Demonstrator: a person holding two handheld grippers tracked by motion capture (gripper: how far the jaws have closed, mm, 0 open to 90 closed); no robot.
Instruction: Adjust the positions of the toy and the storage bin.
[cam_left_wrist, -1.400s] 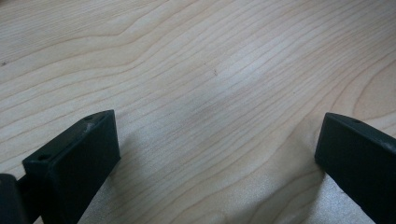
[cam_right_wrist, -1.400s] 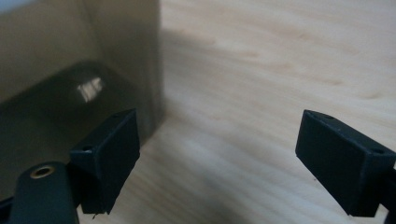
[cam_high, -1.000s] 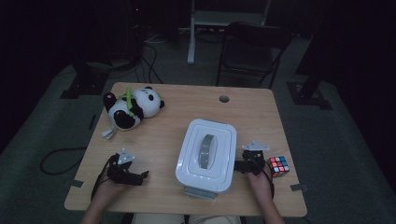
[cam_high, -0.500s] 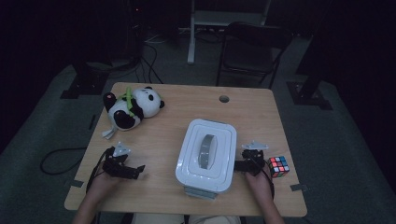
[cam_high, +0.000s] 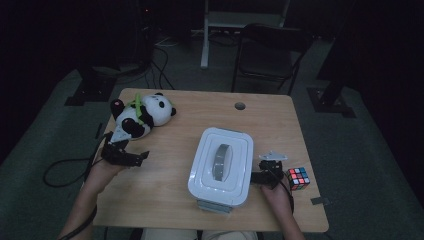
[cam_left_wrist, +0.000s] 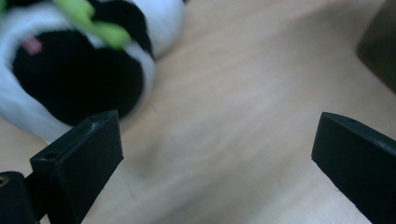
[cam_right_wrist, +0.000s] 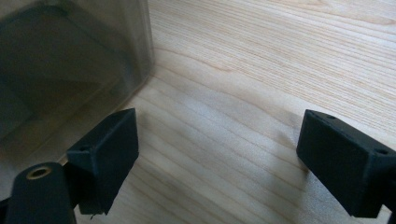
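A black-and-white panda plush (cam_high: 142, 116) with a green strap lies at the table's far left. My left gripper (cam_high: 139, 158) hovers just in front of it, jaws wide apart. In the left gripper view the panda (cam_left_wrist: 70, 70) lies up left beyond my left gripper (cam_left_wrist: 219, 140), with bare wood between the jaws. A white lidded box (cam_high: 220, 165) with a grey handle stands mid-table. My right gripper (cam_high: 256, 176) rests open at its right side. In the right gripper view the box wall (cam_right_wrist: 70, 60) stands left of my right gripper (cam_right_wrist: 219, 140).
A Rubik's cube (cam_high: 298, 178) lies right of my right hand near the table's right edge. A round cable hole (cam_high: 240, 106) sits at the table's far edge. A chair (cam_high: 270, 55) stands beyond the wooden table (cam_high: 170, 185).
My left gripper has moved away from the front edge toward the panda. The right gripper and the box have stayed put.
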